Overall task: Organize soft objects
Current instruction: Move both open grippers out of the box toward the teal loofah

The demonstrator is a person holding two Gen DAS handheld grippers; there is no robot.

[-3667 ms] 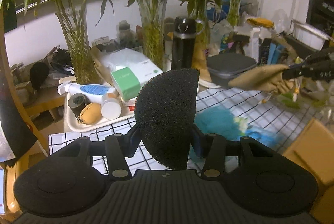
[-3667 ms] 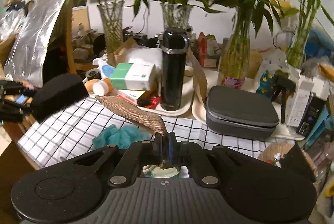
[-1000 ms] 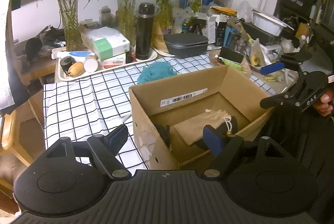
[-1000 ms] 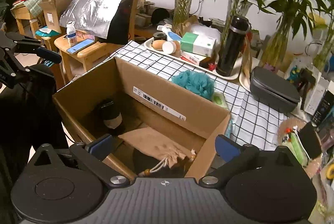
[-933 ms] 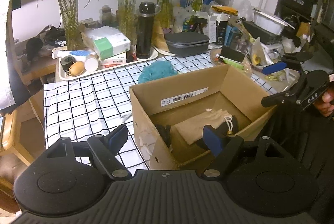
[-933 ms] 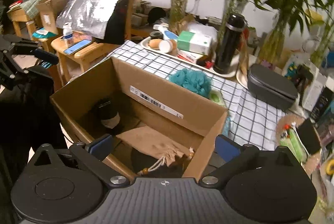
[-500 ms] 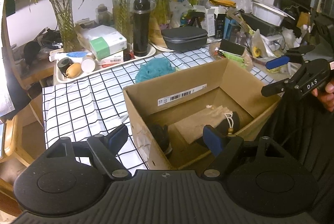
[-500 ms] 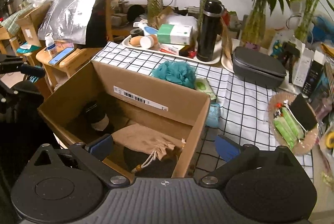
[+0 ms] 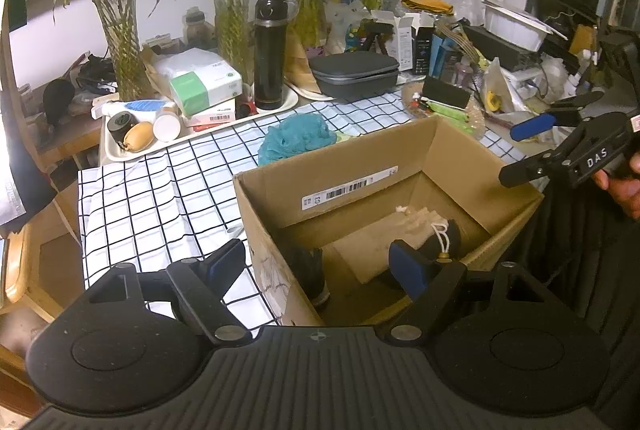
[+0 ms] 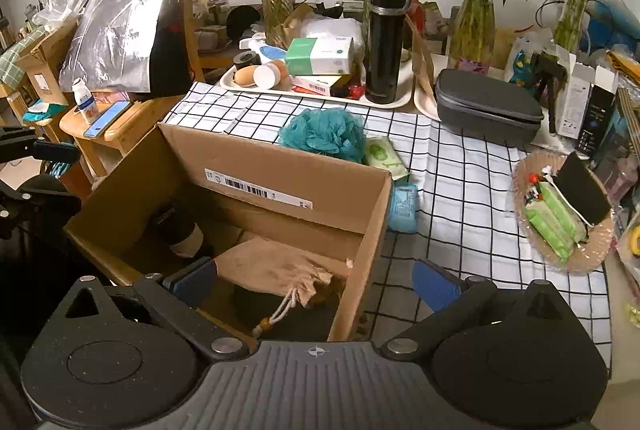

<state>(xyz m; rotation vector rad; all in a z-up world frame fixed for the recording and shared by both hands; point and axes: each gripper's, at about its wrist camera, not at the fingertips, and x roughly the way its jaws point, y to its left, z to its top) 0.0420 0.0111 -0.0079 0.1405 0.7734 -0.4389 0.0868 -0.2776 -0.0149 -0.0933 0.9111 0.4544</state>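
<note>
An open cardboard box stands on the checked tablecloth. Inside lie a tan drawstring pouch, a dark sponge under it and a dark roll with a pale end. A teal mesh puff sits on the cloth behind the box. My left gripper is open and empty over the box's near corner. My right gripper is open and empty over the box's near right wall; it also shows in the left wrist view.
A tray holds a black flask, a tissue box and small items. A grey case, green wipes packs, a woven plate of packs, glass vases of bamboo and a wooden side table surround the box.
Both grippers let go of the sponge and the pouch, which now lie in the box. Over the last second both views have drawn back and shifted slightly; jaws stay open.
</note>
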